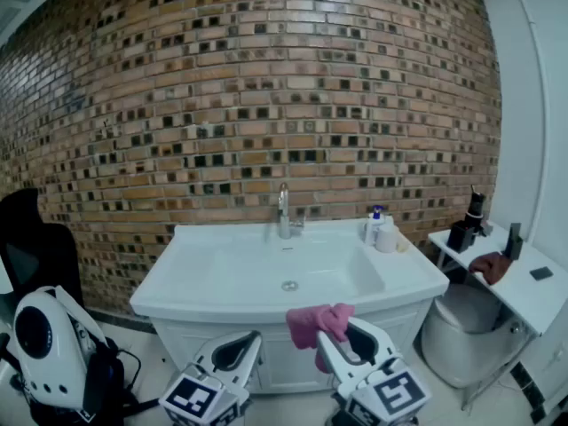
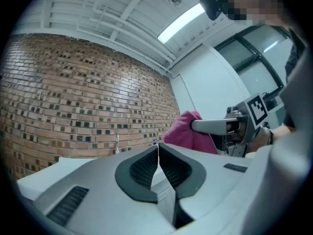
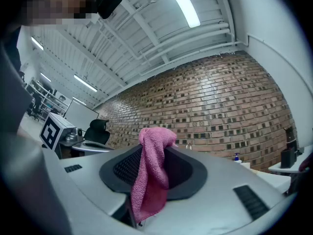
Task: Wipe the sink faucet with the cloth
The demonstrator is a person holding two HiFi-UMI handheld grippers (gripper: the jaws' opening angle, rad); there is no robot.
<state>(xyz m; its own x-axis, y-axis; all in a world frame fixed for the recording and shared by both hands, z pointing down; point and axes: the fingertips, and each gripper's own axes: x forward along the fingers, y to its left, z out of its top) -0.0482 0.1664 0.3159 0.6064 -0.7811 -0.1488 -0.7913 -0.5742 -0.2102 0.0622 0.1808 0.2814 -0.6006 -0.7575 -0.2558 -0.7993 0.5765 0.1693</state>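
Bright, even, cool indoor light comes from a glaring white ceiling strip lamp (image 2: 183, 22) above and right of the left claw (image 2: 158, 146), shadows are soft, and fisheye distortion bends the brick wall (image 1: 266, 87) beyond it and darkens the corners.

Quantities in view:
- Grippers: two, the left gripper (image 1: 248, 340) and the right gripper (image 1: 351, 335).
- Pink cloth (image 1: 319, 320): one.
- Sink (image 1: 222, 278): one.
- Faucet (image 1: 284, 209): one.
- Bottles on the sink rim: two, a blue-capped bottle (image 1: 374, 224) and a white bottle (image 1: 387, 236).
- Side table (image 1: 532, 304): one.
- Upright dark items on the side table: two, a larger dark item (image 1: 466, 229) and a smaller dark item (image 1: 514, 240).
- Brown cloth (image 1: 490, 266): one.
- Flat dark item (image 1: 540, 273): one.
- Black chair (image 1: 31, 247): one.
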